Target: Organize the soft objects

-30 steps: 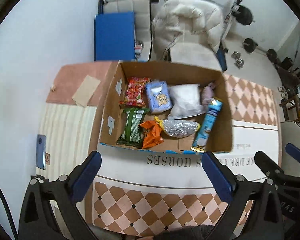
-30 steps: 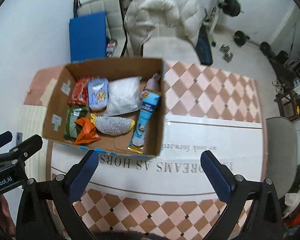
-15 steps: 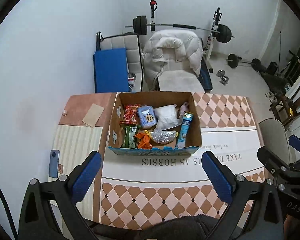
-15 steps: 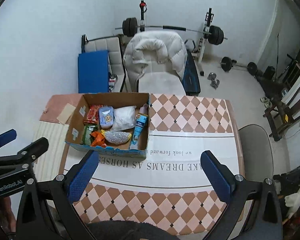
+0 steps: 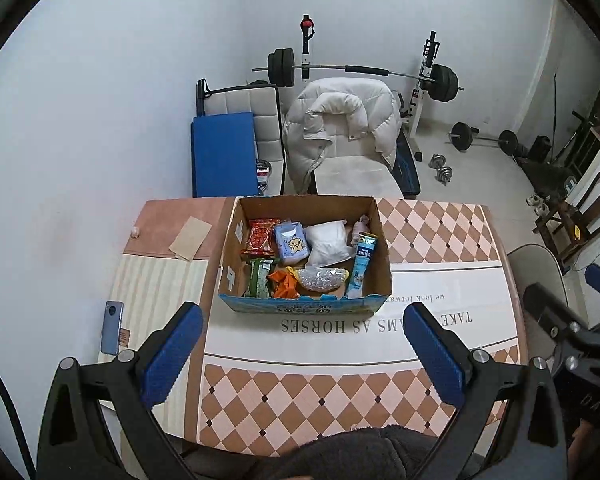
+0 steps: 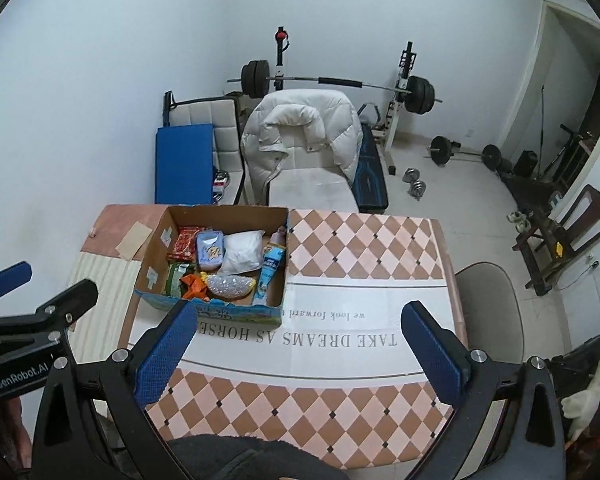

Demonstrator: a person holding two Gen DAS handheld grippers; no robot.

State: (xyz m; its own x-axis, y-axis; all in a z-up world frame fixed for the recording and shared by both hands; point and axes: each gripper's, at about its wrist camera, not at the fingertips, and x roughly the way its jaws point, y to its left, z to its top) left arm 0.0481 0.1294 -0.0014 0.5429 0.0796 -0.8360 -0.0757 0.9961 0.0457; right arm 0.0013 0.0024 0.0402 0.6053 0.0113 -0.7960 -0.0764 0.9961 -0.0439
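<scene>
Both grippers, left (image 5: pixel 304 354) and right (image 6: pixel 300 350), are spread wide and hold nothing above the table (image 6: pixel 380 248). Snack packets fill the cardboard box (image 5: pixel 384 256).

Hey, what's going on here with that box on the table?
A person holds two tools above a table. Both the left tool and the right tool are open and hold nothing. A cardboard box on the table already holds soft packets, including a white pouch, a silver bag and a red snack pack. Neither tool is touching the box.
</scene>
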